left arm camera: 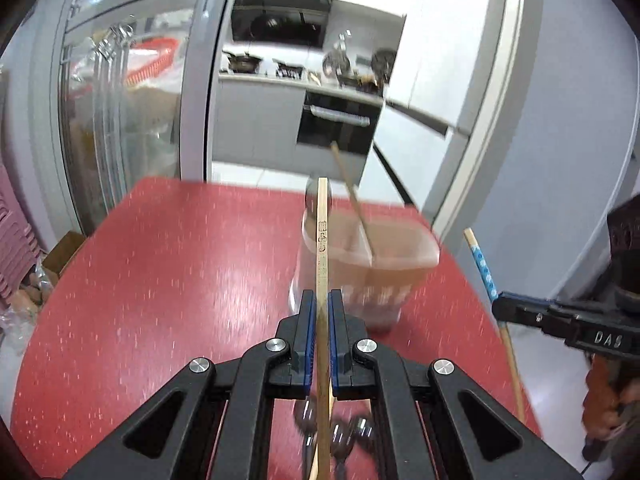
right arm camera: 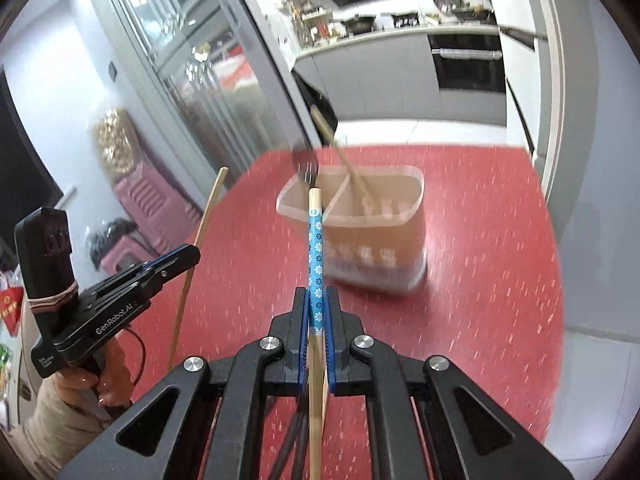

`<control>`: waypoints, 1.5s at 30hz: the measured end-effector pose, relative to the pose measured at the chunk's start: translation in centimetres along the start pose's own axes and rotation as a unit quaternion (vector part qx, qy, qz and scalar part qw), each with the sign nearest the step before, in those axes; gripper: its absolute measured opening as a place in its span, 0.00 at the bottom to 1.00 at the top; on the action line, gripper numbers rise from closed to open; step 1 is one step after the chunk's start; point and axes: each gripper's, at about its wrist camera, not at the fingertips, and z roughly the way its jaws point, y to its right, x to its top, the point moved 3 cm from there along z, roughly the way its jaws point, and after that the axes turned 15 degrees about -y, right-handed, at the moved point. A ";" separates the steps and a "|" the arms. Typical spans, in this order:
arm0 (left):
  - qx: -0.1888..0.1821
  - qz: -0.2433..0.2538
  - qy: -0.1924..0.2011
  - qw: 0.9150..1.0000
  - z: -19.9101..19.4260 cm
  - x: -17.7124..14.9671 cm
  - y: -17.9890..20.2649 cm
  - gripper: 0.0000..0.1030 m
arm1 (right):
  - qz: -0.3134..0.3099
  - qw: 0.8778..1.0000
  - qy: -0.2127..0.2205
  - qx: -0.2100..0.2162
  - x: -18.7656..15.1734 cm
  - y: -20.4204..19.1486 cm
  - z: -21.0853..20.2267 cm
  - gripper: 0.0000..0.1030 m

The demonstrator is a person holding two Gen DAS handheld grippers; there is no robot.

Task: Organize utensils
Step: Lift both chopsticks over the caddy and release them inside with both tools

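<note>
Beyond both grippers, the probably two-compartment utensil holder [right arm camera: 360, 224] stands ahead; left gripper [left arm camera: 322, 312] pinches a plain chopstick [left arm camera: 322, 240], right gripper [right arm camera: 318, 308] a blue-patterned chopstick [right arm camera: 316, 248], both pointing forward.

Bright, motion-blurred, fisheye-warped edges

Plain chopstick [left arm camera: 322, 256] and blue-flowered chopstick [right arm camera: 316, 256] upright (clamped), near divided holder [right arm camera: 376, 236].
</note>
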 end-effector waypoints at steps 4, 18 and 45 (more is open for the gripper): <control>0.000 -0.009 0.029 1.000 -0.6 3.2 0.3 0.30 | -0.002 0.999 0.041 -0.009 2.9 0.6 -1.6 0.08; 0.006 -0.067 0.106 0.992 3.8 13.0 0.1 0.30 | -0.004 0.985 0.172 -0.030 14.0 1.6 -1.8 0.08; 0.069 -0.038 0.162 0.984 10.9 12.1 0.2 0.30 | -0.108 0.963 0.205 -0.134 15.5 1.2 8.4 0.07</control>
